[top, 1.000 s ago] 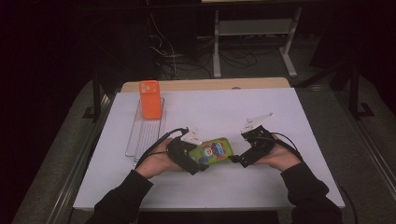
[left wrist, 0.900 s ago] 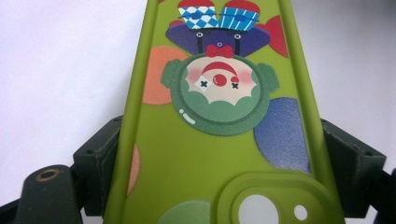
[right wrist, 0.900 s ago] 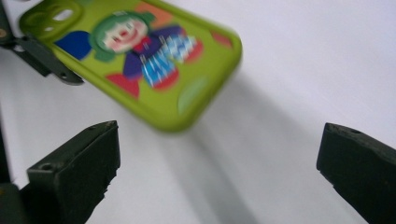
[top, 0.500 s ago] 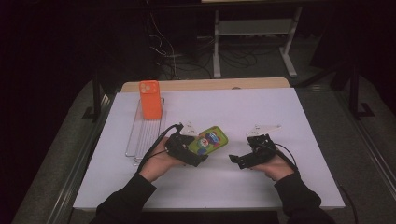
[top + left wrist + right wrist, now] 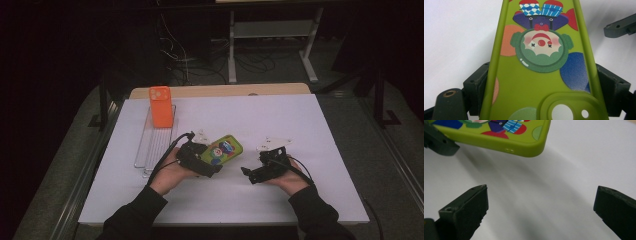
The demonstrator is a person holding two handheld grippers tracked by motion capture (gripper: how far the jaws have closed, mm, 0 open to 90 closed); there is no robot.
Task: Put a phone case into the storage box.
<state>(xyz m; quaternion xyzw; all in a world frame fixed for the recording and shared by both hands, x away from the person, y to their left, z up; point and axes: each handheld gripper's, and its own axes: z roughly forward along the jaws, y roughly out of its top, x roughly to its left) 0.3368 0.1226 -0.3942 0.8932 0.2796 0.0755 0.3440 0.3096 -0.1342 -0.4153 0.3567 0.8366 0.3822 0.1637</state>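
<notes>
A green phone case (image 5: pixel 223 149) printed with a clown figure is held above the white table. My left gripper (image 5: pixel 209 159) is shut on its two long sides near the camera cutout, and its jaws press the case (image 5: pixel 541 75) from both sides in the left gripper view. My right gripper (image 5: pixel 248 174) sits low over the table to the right of the case, apart from it, jaws spread wide with nothing between them. One corner of the case (image 5: pixel 506 137) hangs above the table surface in the right gripper view, past my right gripper (image 5: pixel 541 207).
An orange phone case (image 5: pixel 161 106) stands upright at the far end of a clear wire rack (image 5: pixel 152 147) on the left of the white table (image 5: pixel 300 120). Cables trail from both grippers. Dark floor and metal frames lie beyond the table.
My right gripper has let go of the green case and drawn back to the right and down toward the table. The left gripper keeps the case, now tilted up to the right.
</notes>
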